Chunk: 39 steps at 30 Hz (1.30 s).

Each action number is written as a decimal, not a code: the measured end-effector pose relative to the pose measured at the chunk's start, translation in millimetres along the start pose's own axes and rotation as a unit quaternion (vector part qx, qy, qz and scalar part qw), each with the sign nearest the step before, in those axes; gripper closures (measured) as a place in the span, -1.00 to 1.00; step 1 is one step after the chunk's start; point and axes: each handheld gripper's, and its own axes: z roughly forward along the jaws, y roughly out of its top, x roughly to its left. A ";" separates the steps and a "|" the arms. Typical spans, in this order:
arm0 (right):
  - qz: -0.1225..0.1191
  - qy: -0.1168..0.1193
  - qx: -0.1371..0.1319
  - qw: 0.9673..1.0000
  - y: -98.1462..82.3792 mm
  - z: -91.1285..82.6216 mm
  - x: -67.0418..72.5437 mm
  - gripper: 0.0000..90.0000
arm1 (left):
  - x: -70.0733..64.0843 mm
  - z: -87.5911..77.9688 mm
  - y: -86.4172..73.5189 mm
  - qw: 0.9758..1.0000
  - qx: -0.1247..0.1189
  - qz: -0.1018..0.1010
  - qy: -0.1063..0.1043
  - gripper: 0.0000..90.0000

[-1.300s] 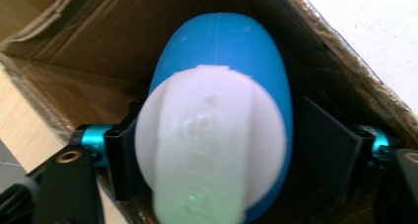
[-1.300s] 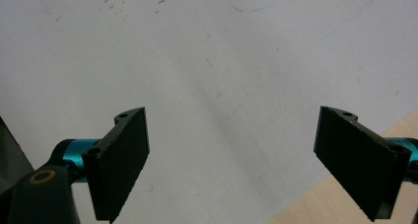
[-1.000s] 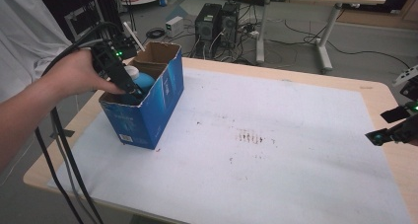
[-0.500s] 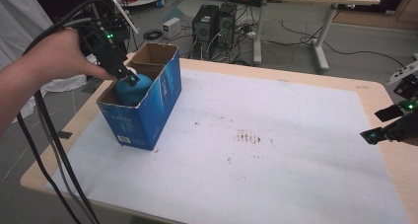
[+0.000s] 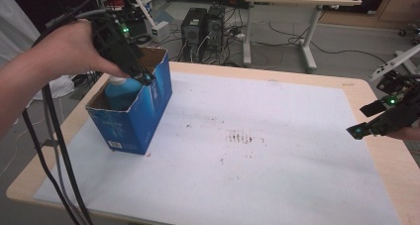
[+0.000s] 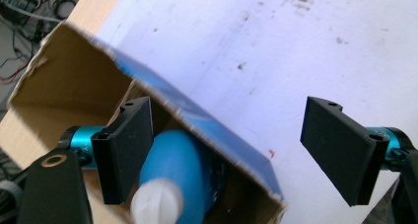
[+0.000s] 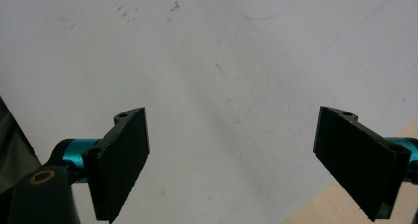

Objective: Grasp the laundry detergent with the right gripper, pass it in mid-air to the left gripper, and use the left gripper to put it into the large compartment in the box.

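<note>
A blue cardboard box [image 5: 148,106] stands open-topped at the table's left, with a blue bottle [image 5: 121,88] with a white cap inside it. My left gripper [image 5: 143,79] hovers over the box's rim, its jaws having just been opening; they stand wide apart and grip nothing. In the left gripper view the bottle [image 6: 177,174] lies below the left jaw, inside the box [image 6: 197,125], and my left gripper [image 6: 236,150] is open. My right gripper [image 5: 365,120] waits open at the table's right edge, over the white sheet [image 7: 222,61], with my right gripper [image 7: 246,160] empty.
A white sheet [image 5: 277,175] with dark stains [image 5: 242,137] covers most of the wooden table [image 5: 359,86]. Black cables [image 5: 54,136] hang off the left side. Beyond the table stand computer towers [image 5: 203,29] and a desk [image 5: 307,17].
My left gripper has lifted out of the box and away from the bottle, which stays inside. The right gripper has held its place.
</note>
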 end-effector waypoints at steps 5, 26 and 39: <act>-0.002 0.001 -0.004 1.000 -1.0 0.0 4.9 -0.71 | -8.9 10.0 14.8 1.000 0.007 0.024 -0.012 -0.55; -0.031 0.001 -0.014 0.999 14.6 8.0 32.8 -0.71 | -38.9 52.6 60.5 0.996 0.005 0.083 -0.038 -0.55; -0.046 0.008 -0.014 0.999 22.5 12.3 40.1 -0.71 | -53.8 81.8 69.7 0.994 0.012 0.100 -0.054 -0.55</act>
